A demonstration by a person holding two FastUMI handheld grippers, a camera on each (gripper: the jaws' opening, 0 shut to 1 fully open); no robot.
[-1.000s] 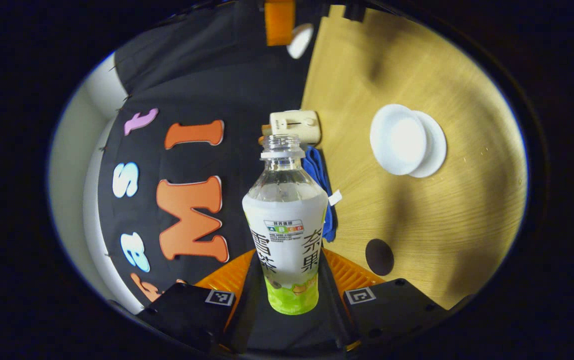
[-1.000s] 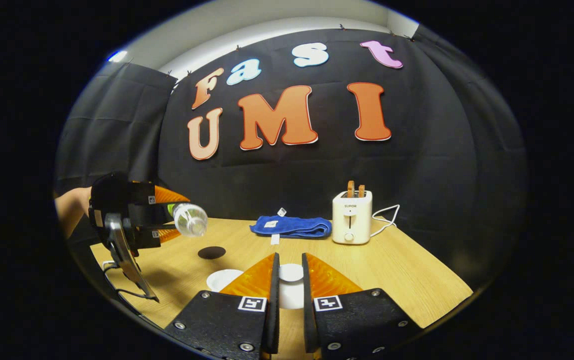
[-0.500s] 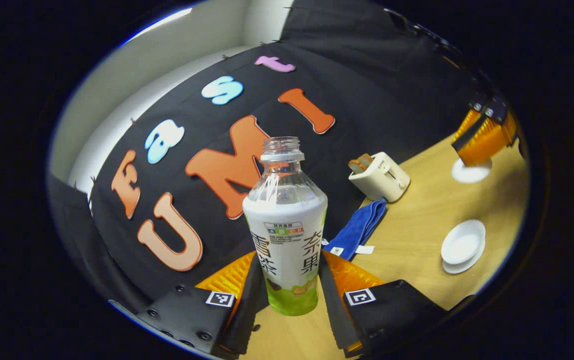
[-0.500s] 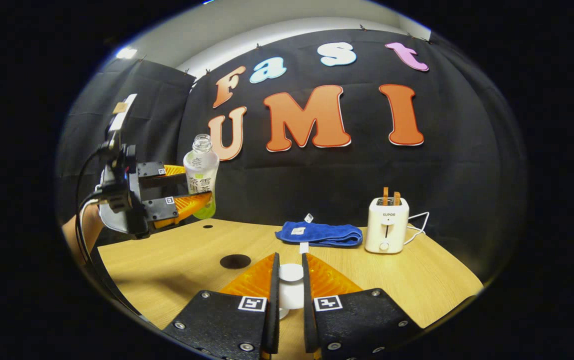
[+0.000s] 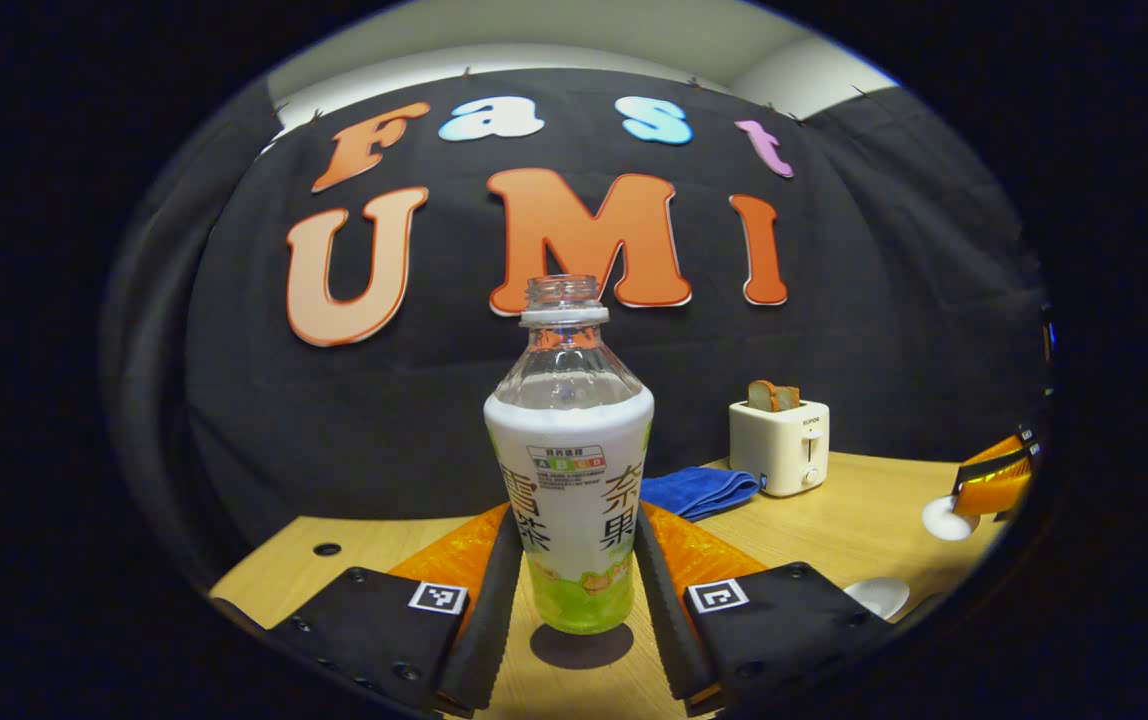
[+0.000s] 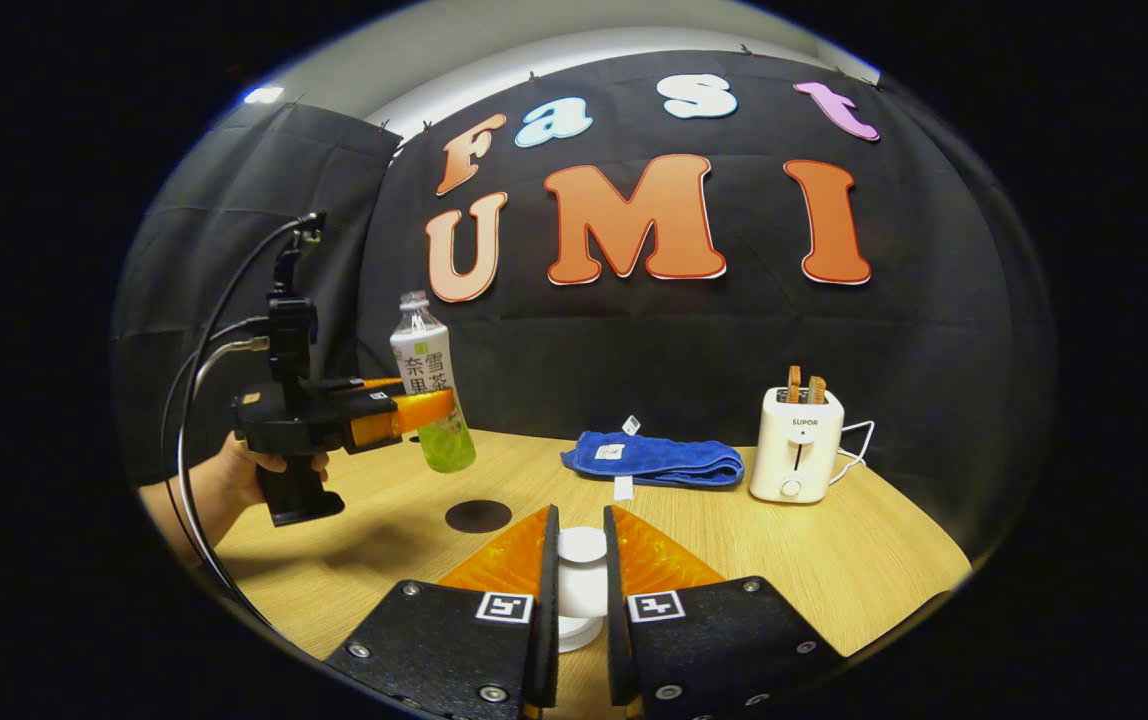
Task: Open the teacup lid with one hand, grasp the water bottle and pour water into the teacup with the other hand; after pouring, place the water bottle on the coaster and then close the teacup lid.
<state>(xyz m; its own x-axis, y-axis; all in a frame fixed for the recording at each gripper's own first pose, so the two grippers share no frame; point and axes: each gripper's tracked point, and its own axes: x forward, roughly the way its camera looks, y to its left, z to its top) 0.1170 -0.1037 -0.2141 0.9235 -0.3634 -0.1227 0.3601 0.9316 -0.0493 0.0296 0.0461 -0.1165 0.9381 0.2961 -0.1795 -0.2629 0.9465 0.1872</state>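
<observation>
In the left gripper view, the left gripper has both fingers pressed against the lower sides of the uncapped water bottle, which stands upright in the grip, just above the dark round coaster on the wooden table. In the right gripper view the bottle's base hangs above the table, left of and behind that coaster. To the right in the left gripper view, part of the white teacup sits near the edge, and farther off the right gripper holds the white teacup lid in the air. In the right gripper view, the right gripper is closed to a narrow gap on the lid, gripping its knob between both fingers. Beyond, a person's hand holds the left gripper's handle. At the back of the table lie a folded blue towel and, to its right, a cream toaster with bread slices sticking out of it.
</observation>
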